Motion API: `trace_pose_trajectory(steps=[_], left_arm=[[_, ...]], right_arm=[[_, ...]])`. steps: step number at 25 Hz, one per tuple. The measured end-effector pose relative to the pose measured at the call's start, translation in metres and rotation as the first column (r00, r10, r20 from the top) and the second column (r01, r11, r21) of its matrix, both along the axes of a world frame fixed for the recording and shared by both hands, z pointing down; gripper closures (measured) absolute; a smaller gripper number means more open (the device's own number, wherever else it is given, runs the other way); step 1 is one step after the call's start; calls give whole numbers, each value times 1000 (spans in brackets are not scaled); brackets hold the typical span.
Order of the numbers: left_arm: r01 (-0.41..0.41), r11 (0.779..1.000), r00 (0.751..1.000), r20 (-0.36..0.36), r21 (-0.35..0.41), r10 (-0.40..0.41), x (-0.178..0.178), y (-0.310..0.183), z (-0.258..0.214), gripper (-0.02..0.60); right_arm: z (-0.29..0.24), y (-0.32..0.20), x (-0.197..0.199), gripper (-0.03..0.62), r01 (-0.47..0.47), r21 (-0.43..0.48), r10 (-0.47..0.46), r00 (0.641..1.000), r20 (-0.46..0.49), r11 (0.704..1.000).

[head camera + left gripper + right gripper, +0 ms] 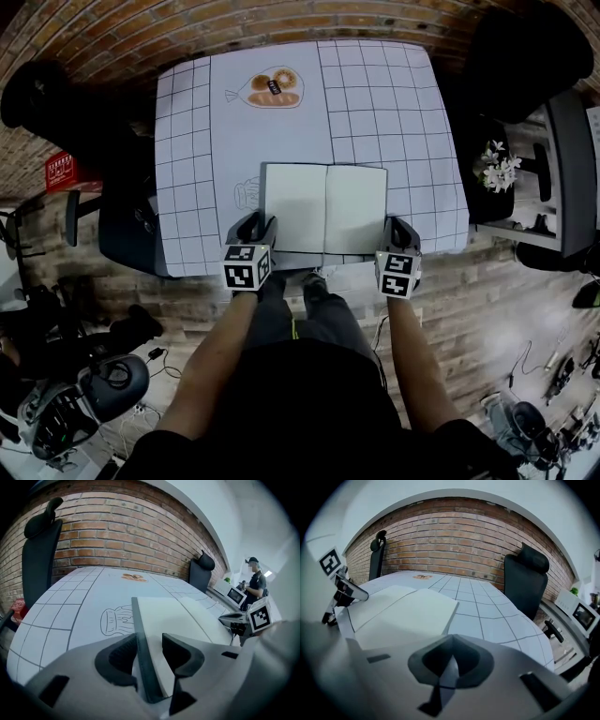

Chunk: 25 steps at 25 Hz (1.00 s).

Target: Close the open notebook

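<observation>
The open notebook point(323, 208) lies flat with blank white pages near the table's front edge. Its dark left cover edge point(140, 639) runs up between the jaws of my left gripper point(150, 653). That gripper is open: a strip of page shows between the cover and the right-hand jaw. In the head view the left gripper point(255, 225) sits at the notebook's near left corner. My right gripper point(401, 230) is just outside the near right corner. Its jaws meet, shut with nothing between them point(451, 660), and the notebook point(403, 611) lies ahead to its left.
The table wears a white gridded cloth point(394, 103) with a drawn jar outline point(117, 619) left of the notebook. A clear bag of pastries point(272, 89) lies at the far side. Black chairs point(527, 583) flank the table. White flowers point(497, 169) stand at the right, and a person point(255, 581) stands beyond.
</observation>
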State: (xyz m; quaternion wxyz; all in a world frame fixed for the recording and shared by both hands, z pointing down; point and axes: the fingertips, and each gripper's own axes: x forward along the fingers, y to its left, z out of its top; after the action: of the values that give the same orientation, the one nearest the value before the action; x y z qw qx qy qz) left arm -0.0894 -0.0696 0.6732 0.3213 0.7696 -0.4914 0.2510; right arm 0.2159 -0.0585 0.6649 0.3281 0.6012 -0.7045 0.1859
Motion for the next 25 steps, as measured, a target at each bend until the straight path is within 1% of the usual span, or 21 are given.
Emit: trace_pose_trajectory(steps=[4,7,8,10,11,15,21,25], left_arm=[[41,999,999,-11,-11,-41,-2,-1,0,430],[34,999,999,-25,-19,-34,-2,-1,0,441],[34,999,999,-34,-20,-35,-3,-1,-1,462],[42,999,998,-51,-16,-42,-7,-2,-3,535],[42,999,997,-56,-16,-43,-8,-2,-4,543],[37,999,996,-83,-17,-39,-6,-2,-6,546],[75,997,982,-171,-10,-76,-5,-1,-12,546],[88,996,974,-207,-7,-87,-4,-1,-16,546]], right_arm=[[1,1,0,580,-2,-4,2,1000,2,1000],[1,0,-1,580,5,0,-5,1000,-5,1000],[1,-1,-2,580,7,2,-7,1000,-8,1000],[1,0,-2,582,10,6,-10,1000,-11,1000],[1,0,-2,582,11,7,-11,1000,-11,1000],[0,0,-2,582,14,7,-14,1000,-10,1000],[1,0,-2,582,17,5,-16,1000,-6,1000],[1,0,-2,582,17,4,-17,1000,-7,1000]])
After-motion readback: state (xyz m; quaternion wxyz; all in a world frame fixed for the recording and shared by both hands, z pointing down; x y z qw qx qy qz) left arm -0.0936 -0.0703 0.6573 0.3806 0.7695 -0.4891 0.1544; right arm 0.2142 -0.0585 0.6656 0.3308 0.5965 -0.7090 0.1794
